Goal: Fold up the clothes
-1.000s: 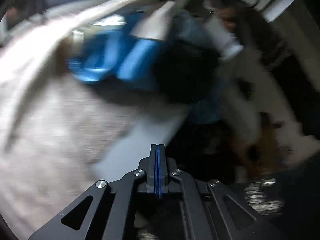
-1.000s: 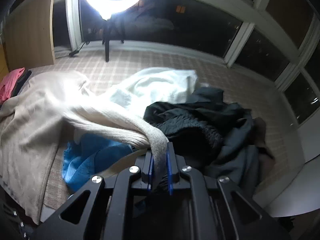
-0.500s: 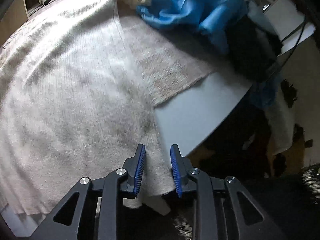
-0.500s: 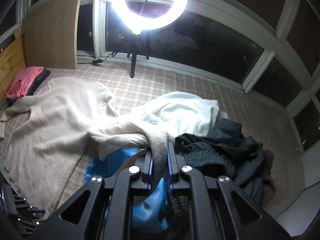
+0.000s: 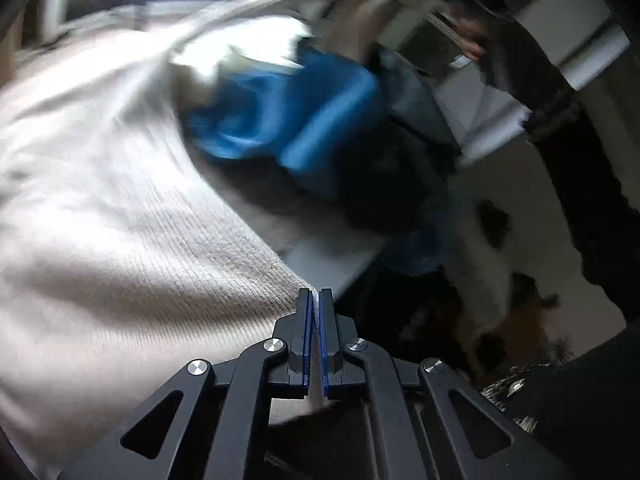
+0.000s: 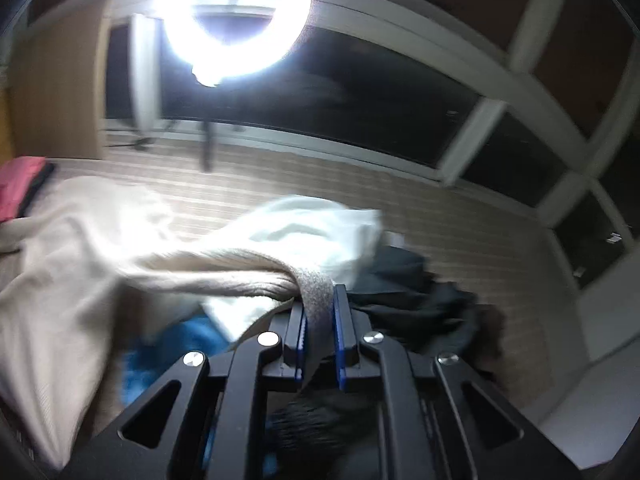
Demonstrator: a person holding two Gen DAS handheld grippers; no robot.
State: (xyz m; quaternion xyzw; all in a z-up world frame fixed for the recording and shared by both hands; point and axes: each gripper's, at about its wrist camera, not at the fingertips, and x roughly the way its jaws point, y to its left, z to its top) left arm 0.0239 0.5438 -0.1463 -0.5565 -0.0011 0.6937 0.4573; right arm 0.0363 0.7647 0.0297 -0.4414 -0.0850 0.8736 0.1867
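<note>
Left tool (image 5: 315,300) pressed together on the near hem corner of the beige knit sweater (image 5: 120,248), a thin sliver of ribbed cloth caught between the blue pads; jaws just been closing, with that hem between them. Sweater body spread wide to the left of the tool in the left wrist view, ribbing sharp near the pads and blurred farther off. Beyond it, a crumpled blue garment (image 5: 288,120) and, to its right, a dark heap (image 5: 384,184) (too smeared to tell what kind). A pale strip of table (image 5: 332,256) bare just past the hem, edge running off to the right.

Right tool (image 6: 320,308) pinching a bunched fold of the same beige sweater (image 6: 224,276), the knit rising between the blue pads and draping away to the left, lifted clear of the pile below. Under and behind that fold, a white garment (image 6: 316,228); right of it, dark clothes (image 6: 416,300) piled together; a patch of blue cloth (image 6: 176,344) low on the left. At the far left edge, something pink (image 6: 20,184) lying folded. Far off, a glowing ring light (image 6: 236,12) in front of dark windows (image 6: 360,92), whole view motion-blurred.
</note>
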